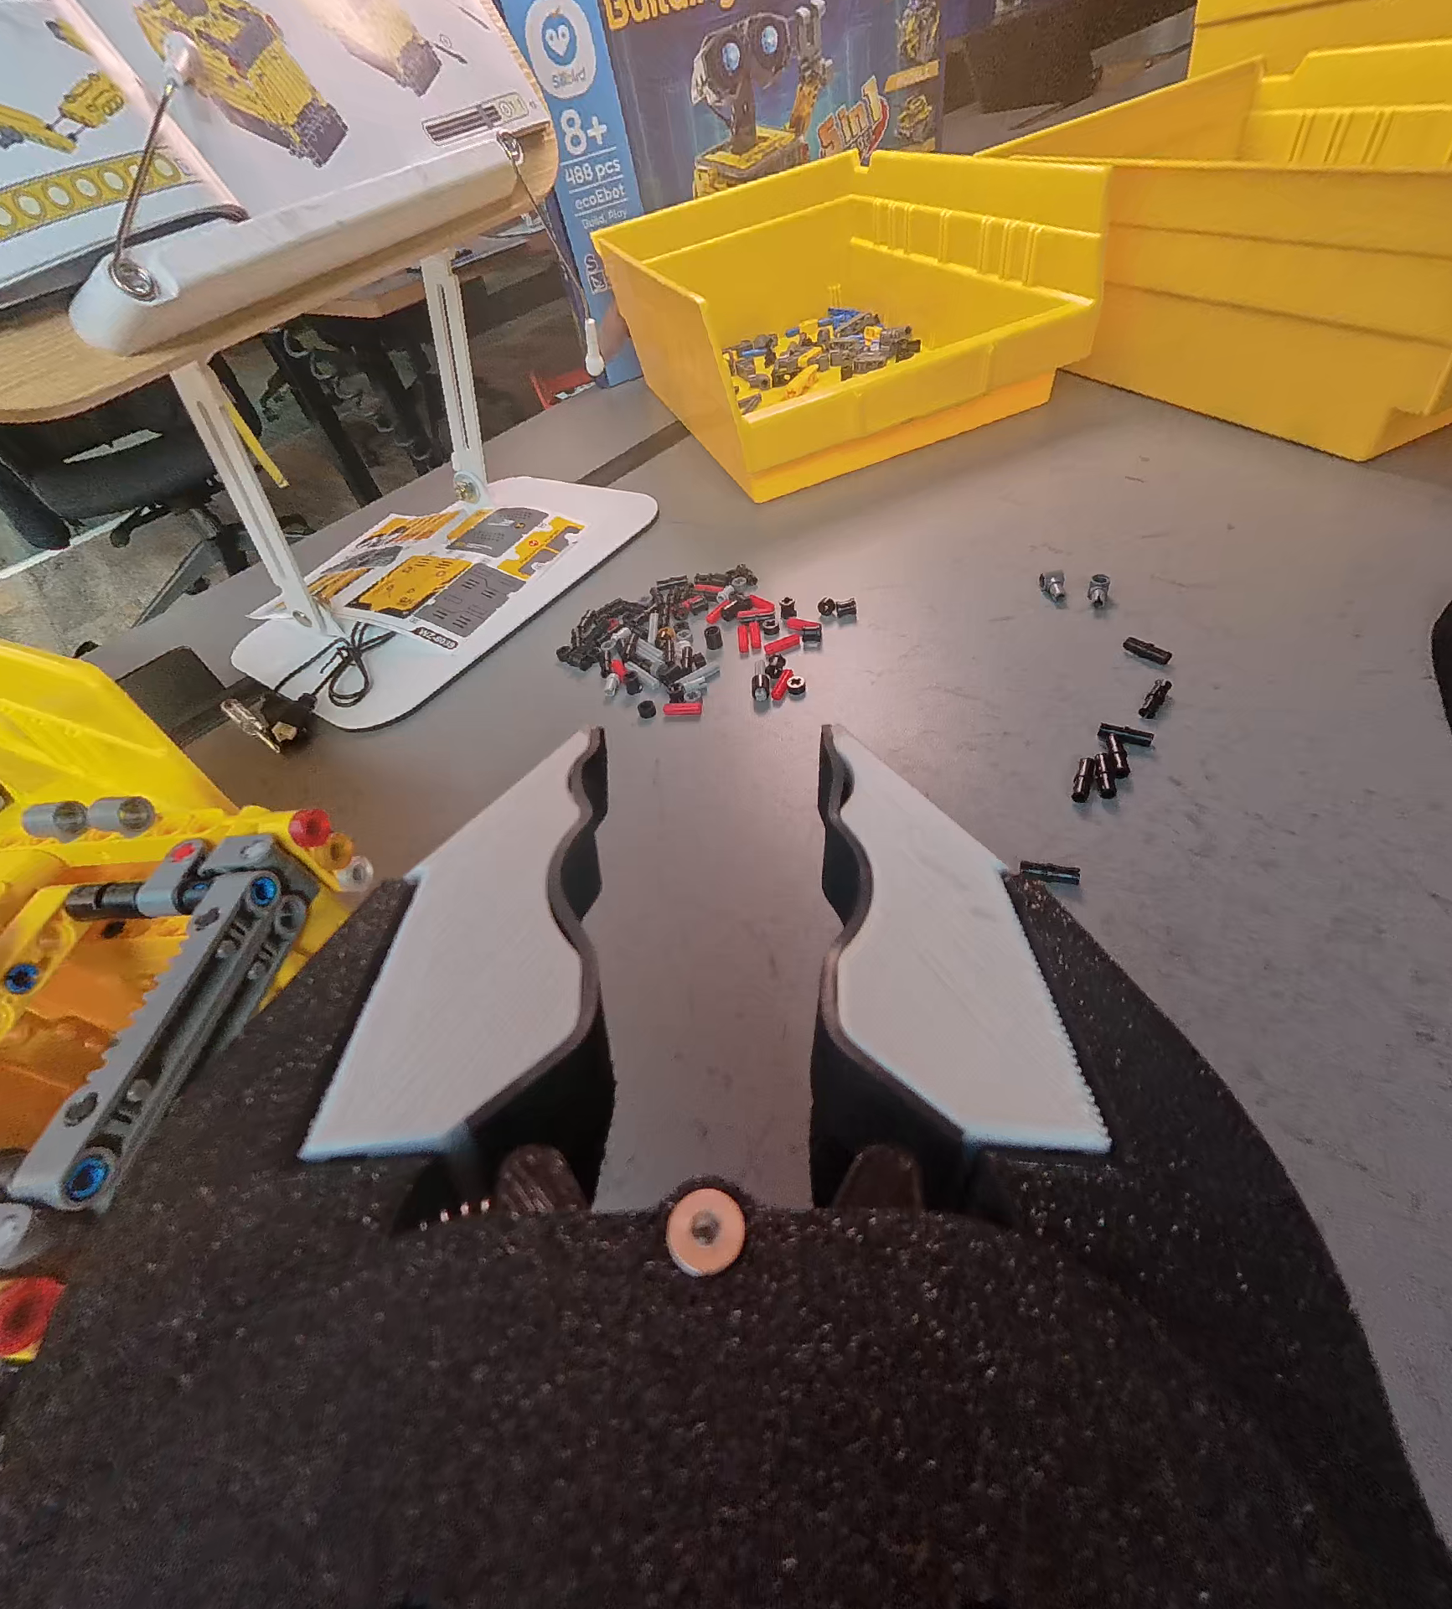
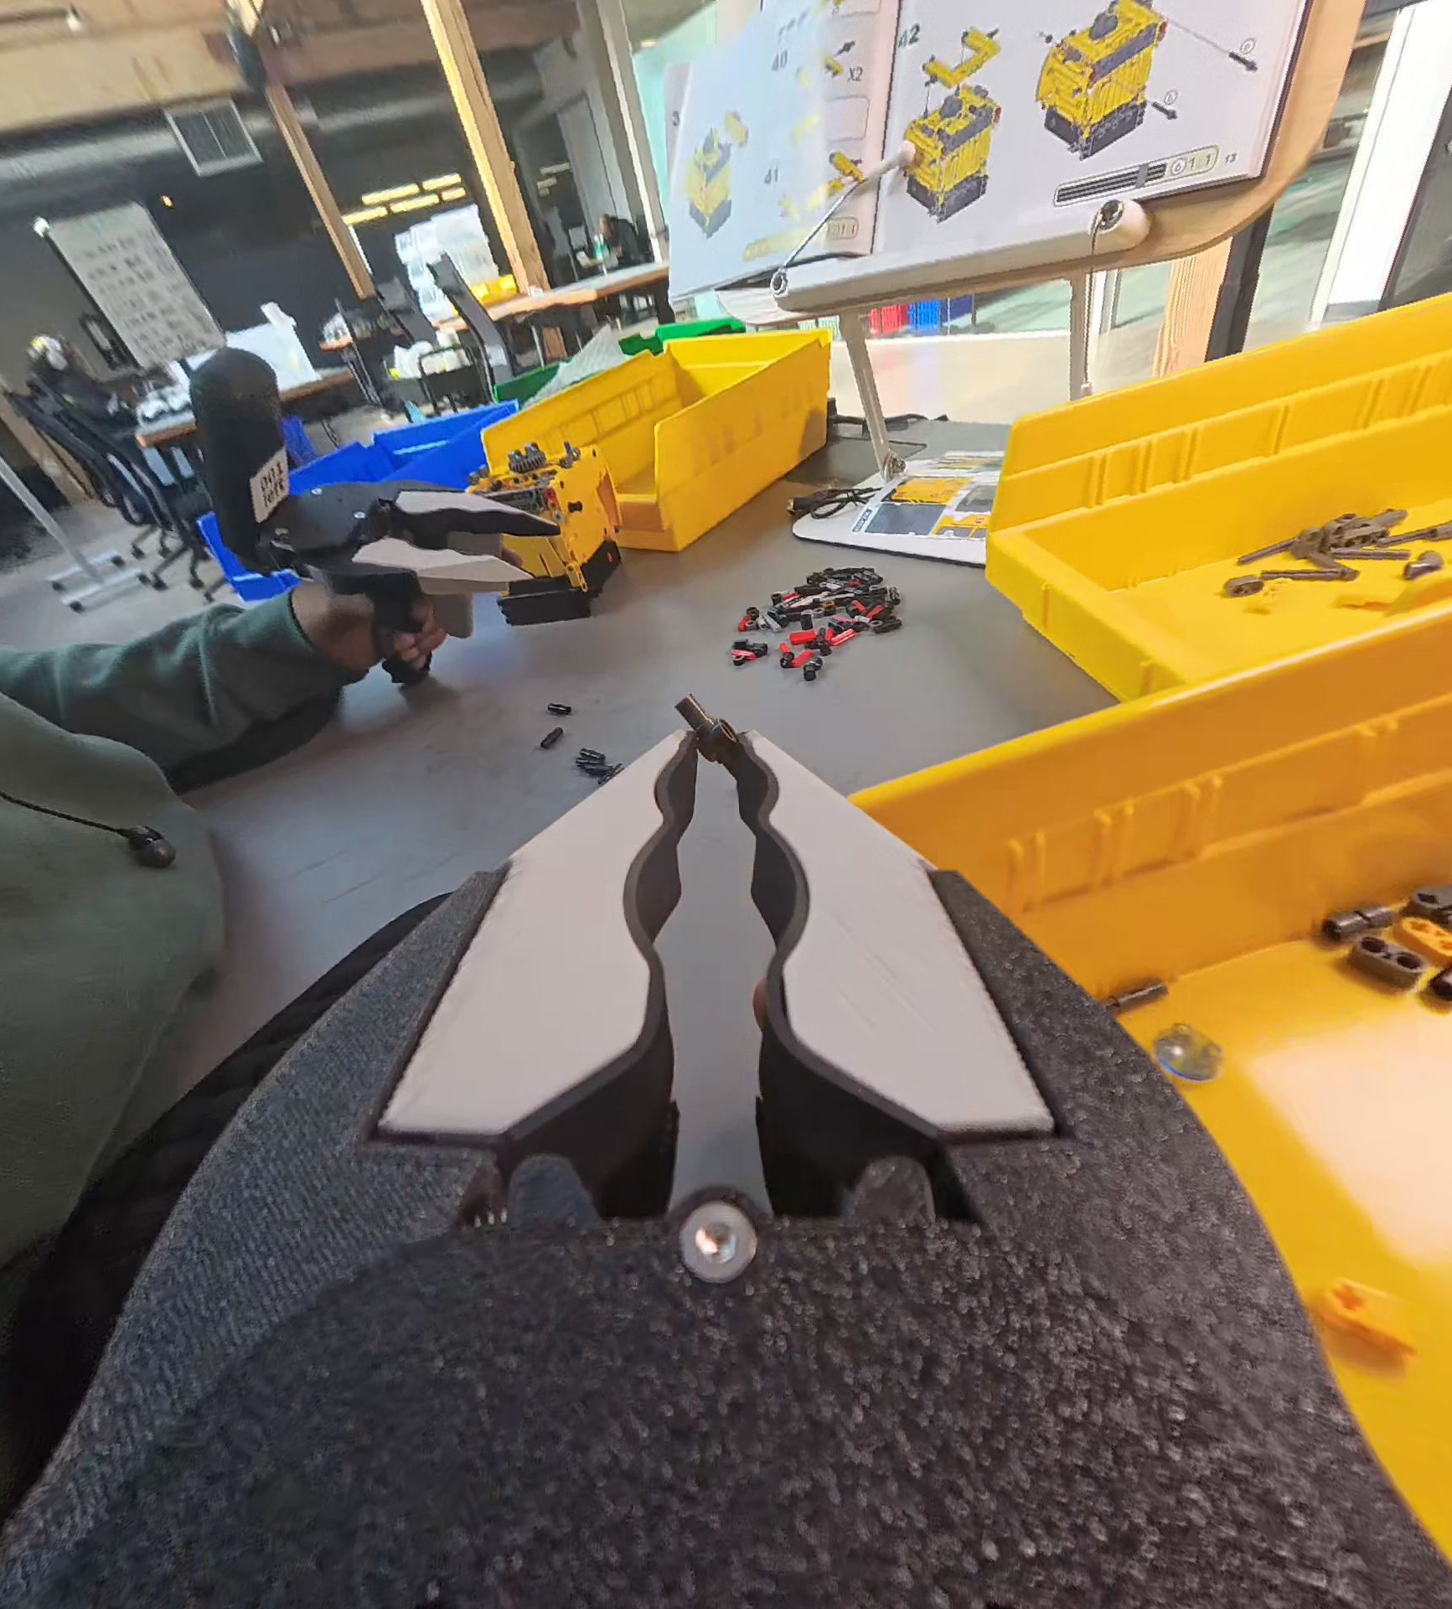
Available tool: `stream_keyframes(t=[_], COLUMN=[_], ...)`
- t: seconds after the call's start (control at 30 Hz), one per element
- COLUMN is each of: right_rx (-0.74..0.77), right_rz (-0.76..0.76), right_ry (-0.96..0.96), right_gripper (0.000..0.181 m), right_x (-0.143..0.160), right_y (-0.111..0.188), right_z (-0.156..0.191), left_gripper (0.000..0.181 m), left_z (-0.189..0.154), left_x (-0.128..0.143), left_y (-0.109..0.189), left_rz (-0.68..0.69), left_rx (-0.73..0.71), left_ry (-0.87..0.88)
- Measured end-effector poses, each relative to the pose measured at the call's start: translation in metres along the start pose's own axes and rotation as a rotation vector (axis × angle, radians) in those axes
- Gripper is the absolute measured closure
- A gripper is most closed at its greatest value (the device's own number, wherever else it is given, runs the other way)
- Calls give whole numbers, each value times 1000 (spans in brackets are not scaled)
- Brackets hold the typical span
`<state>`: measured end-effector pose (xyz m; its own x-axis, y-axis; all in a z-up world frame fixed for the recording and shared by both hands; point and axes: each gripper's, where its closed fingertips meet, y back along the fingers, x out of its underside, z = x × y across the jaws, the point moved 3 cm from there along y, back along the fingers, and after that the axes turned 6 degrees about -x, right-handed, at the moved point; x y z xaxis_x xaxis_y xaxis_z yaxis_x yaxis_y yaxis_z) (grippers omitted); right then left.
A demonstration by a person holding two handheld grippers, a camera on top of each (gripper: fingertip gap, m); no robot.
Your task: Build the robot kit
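- Grey table (image 1: 1227, 522) fills most of both views, with yellow bins (image 1: 844, 348) at the back and a busy workroom with chairs and desks far behind.
- On a stand (image 1: 461, 453) near the back, a build booklet (image 2: 1009, 113) is propped open.
- Between the bins and the grippers lies a pile of small red and black pins (image 1: 696, 636); a few more black pins (image 1: 1114, 757) sit apart on their own.
- Just to the left of the left gripper (image 1: 709, 757) is a half-built yellow brick model (image 1: 95, 940).
- Its two fingers are spread wide with only bare table between them. It holds nothing.
- It sits low and points forward over the table. In the right wrist view a hand (image 2: 365, 618) in a green sleeve grips its handle and its tips point at the model.
- The right gripper (image 2: 715, 740) is squeezed together on a small black pin (image 2: 709, 727).
- That pin is caught only at the very tips and it sticks out tilted.
- This gripper is lifted above the table, beside the nearest yellow bin (image 2: 1140, 827), and it points toward the pile.
- I think the pin could twist or pop out, because so little of it is pinched.
- If it falls, it might roll in among the other black pins and be hard to pick out.
- A wide swing of the left gripper might bump the model, since it is so close.
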<state>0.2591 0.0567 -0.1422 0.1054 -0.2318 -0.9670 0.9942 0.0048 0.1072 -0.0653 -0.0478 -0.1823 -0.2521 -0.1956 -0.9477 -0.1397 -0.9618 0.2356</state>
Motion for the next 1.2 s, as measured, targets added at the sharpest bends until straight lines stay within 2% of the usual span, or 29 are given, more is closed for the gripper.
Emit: stream_keyframes(t=[0.13,0.27,0.53,0.77,0.93,1.2], right_rx=[-5,28,212,226,234,248], right_rz=[-31,50,451,546,606,682], right_ry=[-10,70,236,209,156,213], right_gripper=[173,173,173,173,173,172], right_x=[14,25,69,75,89,94], right_y=[3,-7,-65,-108,-117,-116], right_z=[5,8,7,14,9,10], left_gripper=[133,133,133,133,133,133], left_z=[-2,-2,-2,-3,-2,-3], left_x=[1,1,2,3,4,6], left_y=[-1,-1,-2,-3,-3,-6], left_rz=[8,13,19,28,28,54], left_rx=[-5,-8,-9,-12,-16,-20], left_ry=[-18,-27,-29,-36,-35,-47])
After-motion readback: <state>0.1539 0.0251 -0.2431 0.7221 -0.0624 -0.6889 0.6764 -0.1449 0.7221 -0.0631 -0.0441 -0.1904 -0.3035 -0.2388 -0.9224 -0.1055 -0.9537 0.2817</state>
